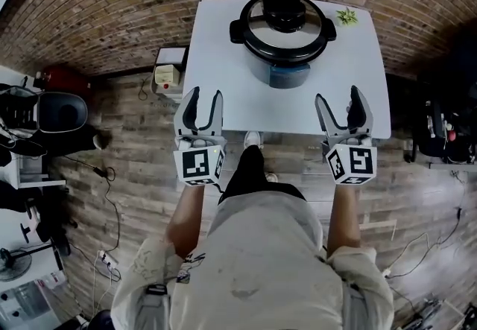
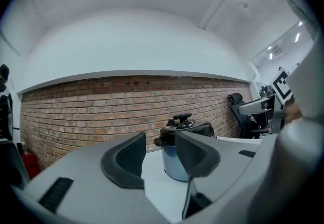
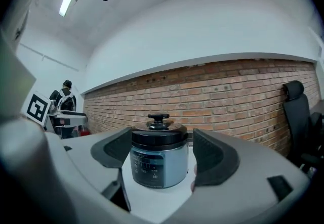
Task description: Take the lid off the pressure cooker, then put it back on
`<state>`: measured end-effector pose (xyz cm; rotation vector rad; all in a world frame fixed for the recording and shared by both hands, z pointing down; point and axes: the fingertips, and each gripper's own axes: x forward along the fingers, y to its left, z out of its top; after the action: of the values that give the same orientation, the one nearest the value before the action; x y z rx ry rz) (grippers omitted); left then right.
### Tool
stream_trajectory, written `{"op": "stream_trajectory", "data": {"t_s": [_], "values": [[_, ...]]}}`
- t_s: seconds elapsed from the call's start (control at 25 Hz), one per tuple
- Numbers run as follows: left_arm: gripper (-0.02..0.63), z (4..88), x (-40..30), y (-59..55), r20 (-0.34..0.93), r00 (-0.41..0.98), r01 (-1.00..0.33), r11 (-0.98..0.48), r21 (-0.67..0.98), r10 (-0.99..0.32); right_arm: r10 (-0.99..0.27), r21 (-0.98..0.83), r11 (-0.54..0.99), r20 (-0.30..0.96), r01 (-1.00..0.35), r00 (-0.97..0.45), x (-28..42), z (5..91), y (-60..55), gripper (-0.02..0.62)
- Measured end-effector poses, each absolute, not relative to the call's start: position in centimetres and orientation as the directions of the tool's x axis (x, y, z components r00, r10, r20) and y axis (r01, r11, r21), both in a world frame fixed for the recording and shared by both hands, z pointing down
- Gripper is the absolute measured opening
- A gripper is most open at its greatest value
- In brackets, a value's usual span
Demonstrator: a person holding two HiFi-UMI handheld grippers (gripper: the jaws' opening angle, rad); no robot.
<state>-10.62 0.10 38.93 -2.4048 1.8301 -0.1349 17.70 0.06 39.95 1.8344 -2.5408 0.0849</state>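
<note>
**Both claws released at the near edge, lid on the cooker**

The pressure cooker (image 1: 282, 60) stands at the far middle of the white tabletop (image 1: 223, 90), close to the brick wall (image 1: 112, 8). Its black lid (image 1: 257, 36) sits on the pot, with the knob (image 1: 282, 8) on top and the grey-blue body's display panel facing the person.

The left claw (image 1: 205, 94) and the right claw (image 1: 337, 95) are held level over the near edge of the tabletop, one to each side of the person's body, and both are well apart from the cooker.

In the left gripper view the left claw (image 2: 159, 139) has its jaws spread. The cooker (image 2: 171, 165) shows far off in the gap, partly behind the right-hand pad, and nothing is between the pads.

In the right gripper view the right claw (image 3: 162, 137) is likewise released. The cooker (image 3: 157, 165) and its lid (image 3: 158, 138) are framed squarely in the gap, but at a distance and untouched.

Something small and green, perhaps a little plant (image 1: 346, 17), lies on the tabletop just to the right of the cooker. Below the tabletop is a wooden floor (image 1: 127, 172).
</note>
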Motion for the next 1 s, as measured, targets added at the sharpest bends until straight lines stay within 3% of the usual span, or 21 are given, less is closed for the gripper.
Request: {"op": "stream_trajectory", "data": {"t_s": [0.64, 0.84, 1.0], "values": [[0.195, 40.5, -11.4, 2.2, 0.002, 0.210, -0.971, -0.209, -0.115, -0.978, -0.955, -0.061, 0.279, 0.086, -0.958, -0.284, 19.0, 42.3, 1.6, 0.382], [0.175, 40.4, -11.1, 2.2, -0.002, 0.206, -0.971, -0.205, -0.122, -0.978, -0.955, -0.062, 0.281, 0.084, -0.958, -0.286, 18.9, 42.3, 1.7, 0.332], [0.118, 40.2, -10.7, 2.3, -0.009, 0.204, -0.970, -0.201, -0.135, -0.979, -0.956, -0.052, 0.278, 0.083, -0.959, -0.282, 18.9, 42.1, 1.8, 0.267]]}}
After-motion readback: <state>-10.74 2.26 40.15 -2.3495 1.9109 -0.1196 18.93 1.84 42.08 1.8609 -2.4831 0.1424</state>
